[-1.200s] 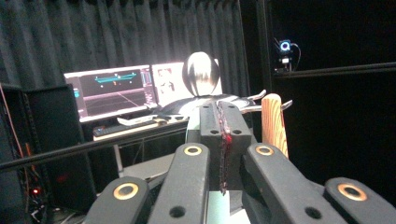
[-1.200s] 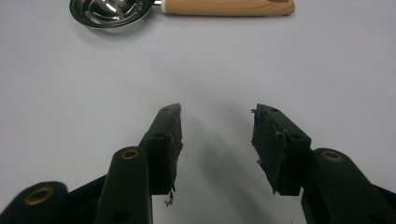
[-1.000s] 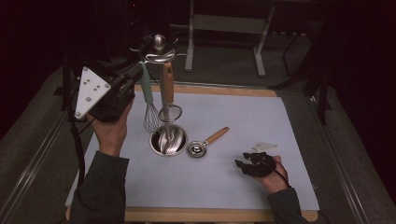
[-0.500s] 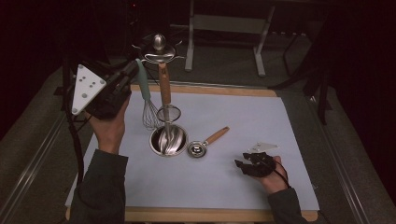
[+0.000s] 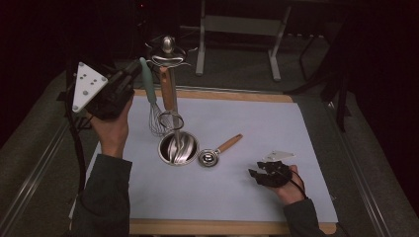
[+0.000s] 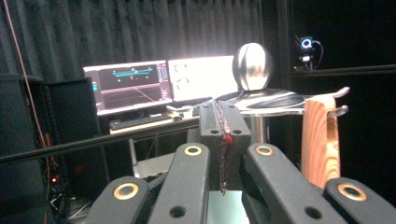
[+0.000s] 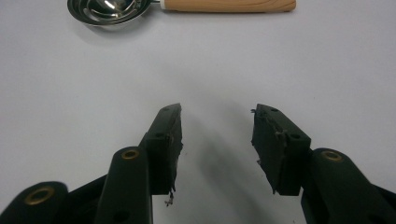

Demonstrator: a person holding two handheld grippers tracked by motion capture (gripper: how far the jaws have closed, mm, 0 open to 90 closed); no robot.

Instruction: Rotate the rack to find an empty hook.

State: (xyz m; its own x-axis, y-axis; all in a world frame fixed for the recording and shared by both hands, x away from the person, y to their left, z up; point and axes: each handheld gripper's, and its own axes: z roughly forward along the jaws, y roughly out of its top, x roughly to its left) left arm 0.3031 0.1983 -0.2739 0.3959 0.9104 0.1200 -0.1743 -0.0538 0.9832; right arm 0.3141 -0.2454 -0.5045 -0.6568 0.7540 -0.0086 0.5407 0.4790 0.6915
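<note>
- Toward the far left corner of the tabletop point(image 5: 306, 123), the left gripper point(image 5: 136, 67) is raised level with the hooks of a metal utensil stand point(image 5: 168, 48). Its fingers point(image 6: 261, 163) are pressed fully together on the top end of the whisk point(image 5: 149, 94).
- Pinched only at that tip, the whisk hangs in the air with its teal handle slightly tilted and its wire head down, just beside the stand's post. The grip probably leaves the end free to meet a hook.
- A wood-handled strainer point(image 5: 168, 96) already hangs from the stand over its round steel base point(image 5: 178, 148), which suggests the stand is where the tools belong.
- Near the tabletop's middle, just right of the base, a steel scoop point(image 5: 217, 152) with a wooden handle lies flat, apparently waiting its turn.
- Close to the near right corner, the right gripper point(image 5: 259, 170) rests on the pale sheet, its fingers point(image 7: 166, 140) spread wide and holding nothing. It points toward the scoop but stays apart from it.
- No brand or label can be read on any tool. Two lit monitors point(image 6: 126, 86) behind the stand show graphics too small to read.
</note>
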